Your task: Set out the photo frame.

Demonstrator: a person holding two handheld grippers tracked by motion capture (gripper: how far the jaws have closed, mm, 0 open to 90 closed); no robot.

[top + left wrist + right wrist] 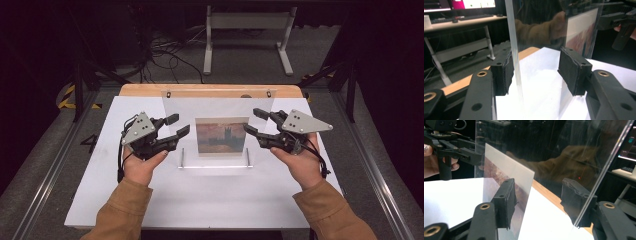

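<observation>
Clear acrylic frame (218,131) standing upright mid-table on the white sheet (210,200), a picture card (222,135) sitting inside it, printed face toward the person. Its long axis is running left to right across the table, so its two short side edges are pointing one at each hand. The left gripper (176,126) is coming at the left edge, the right gripper (256,122) at the right edge, each at about mid height and about equally near. In the left gripper view the left gripper (534,75) is standing spread, its jaws straddling the frame's (514,50) edge: the near pad (503,75) is looking just about in contact with the pane, the far pad (571,72) standing well clear, so nothing is being pinched yet. In the right gripper view the right gripper (537,202) is likewise spread; the card (506,172) is lying beside the left pad (505,200), and a clear pane edge (604,172) is crossing in front of the right pad (575,202); contact I cannot tell. Judging from this, both sets of jaws are needing to close across the frame's thickness, squarely and together, or the frame is liable to tip or twist on its base. The wooden table edge (145,90) is lying behind the frame.
</observation>
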